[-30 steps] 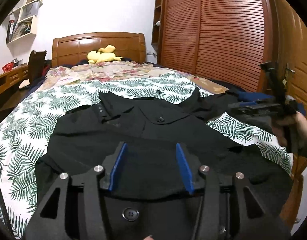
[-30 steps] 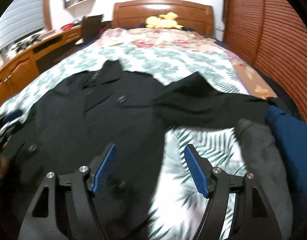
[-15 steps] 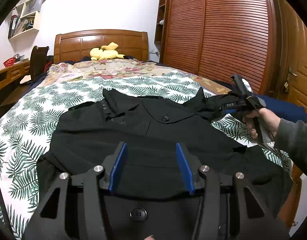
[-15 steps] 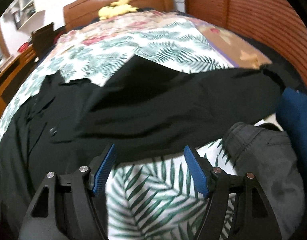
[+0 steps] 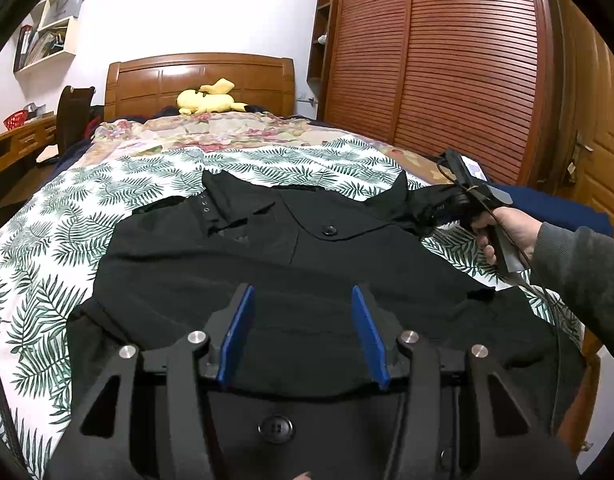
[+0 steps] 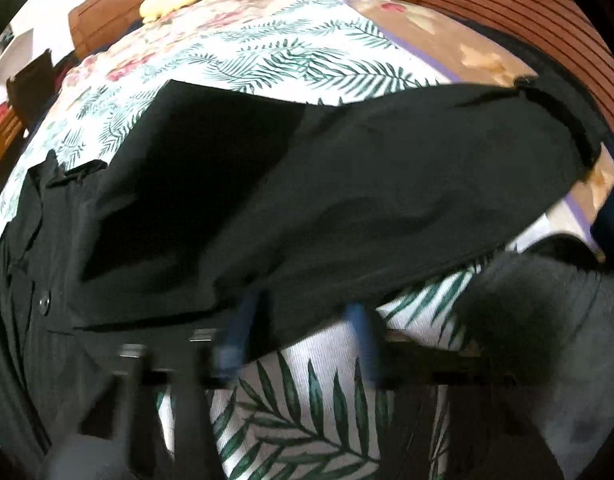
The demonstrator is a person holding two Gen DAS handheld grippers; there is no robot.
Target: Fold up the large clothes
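A large black coat (image 5: 267,264) lies spread front-up on the palm-leaf bedspread (image 5: 43,240). My left gripper (image 5: 301,320) is open and empty, hovering over the coat's lower front. In the left wrist view the right gripper (image 5: 447,208) sits at the coat's right sleeve (image 5: 407,204). In the blurred right wrist view my right gripper (image 6: 299,320) is open, its blue fingers at the lower edge of the black sleeve (image 6: 347,184), with cloth between them.
A grey garment (image 6: 547,312) and a blue one (image 5: 555,208) lie at the bed's right edge. A yellow plush toy (image 5: 207,98) rests by the headboard. A slatted wooden wardrobe (image 5: 447,60) stands on the right, a desk (image 5: 15,140) on the left.
The right gripper has moved forward and down to the sleeve's edge; its view is now blurred by motion. The left gripper has stayed open over the coat.
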